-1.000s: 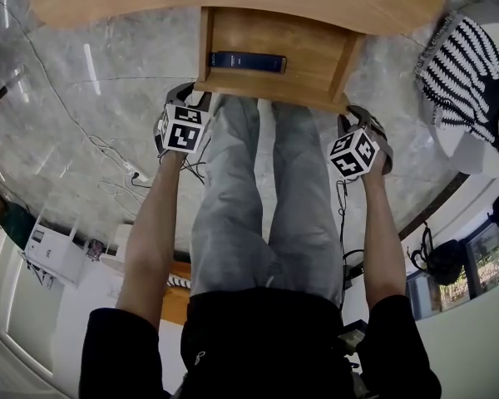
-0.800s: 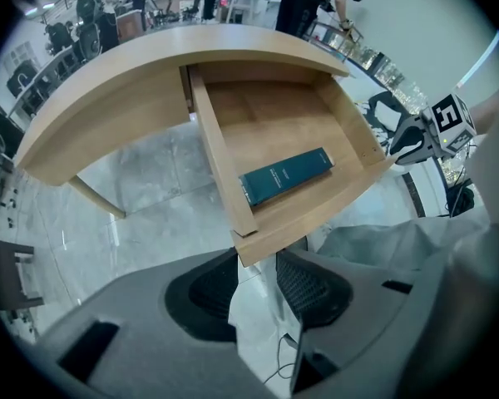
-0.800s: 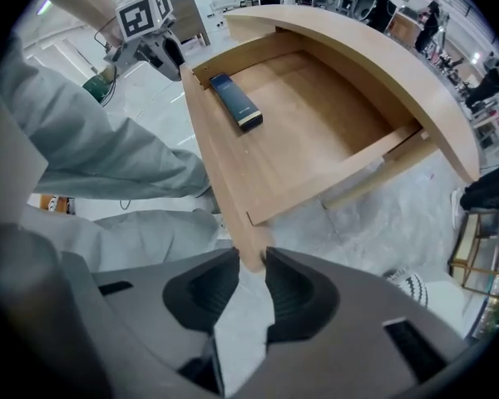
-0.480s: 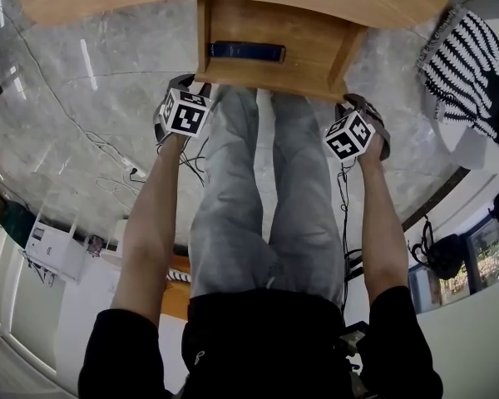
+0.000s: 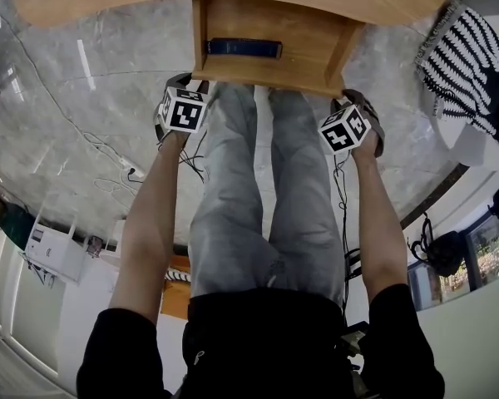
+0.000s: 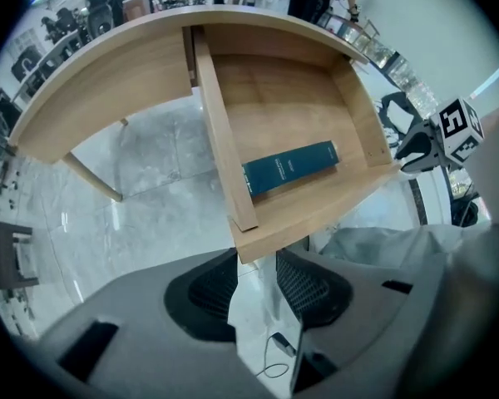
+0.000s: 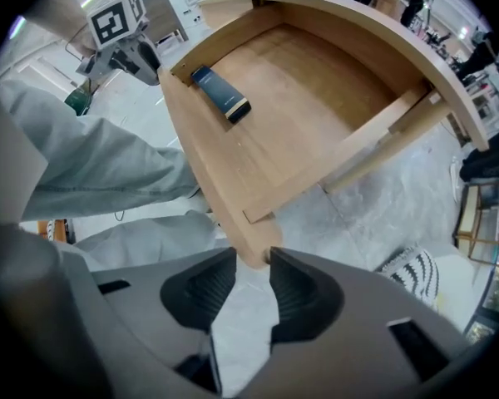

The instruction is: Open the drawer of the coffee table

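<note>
My left tool [image 6: 256,263] holds nothing. Its jaws stand apart, with one front corner of the drawer [image 6: 291,106] just at their tips. My right tool [image 7: 252,260] has just been opening its jaws. The drawer's other front corner sits between the tips, not pinched. The drawer stands pulled out from under the desk [image 6: 100,81], with a dark blue book [image 6: 289,167] lying inside it.

We see smooth, matt pale wood on the drawer [image 6: 291,98] and coffee table [image 6: 108,81] ahead of the left gripper [image 6: 256,260], itself matt grey plastic with ribbed black pads [image 6: 204,293]. The book [image 6: 289,167] has a faintly sheened dark blue cover. Beneath the gripper, the floor [image 6: 141,165] is glossy veined stone; beside it, the trousers [image 6: 374,243] are grey cloth.
</note>
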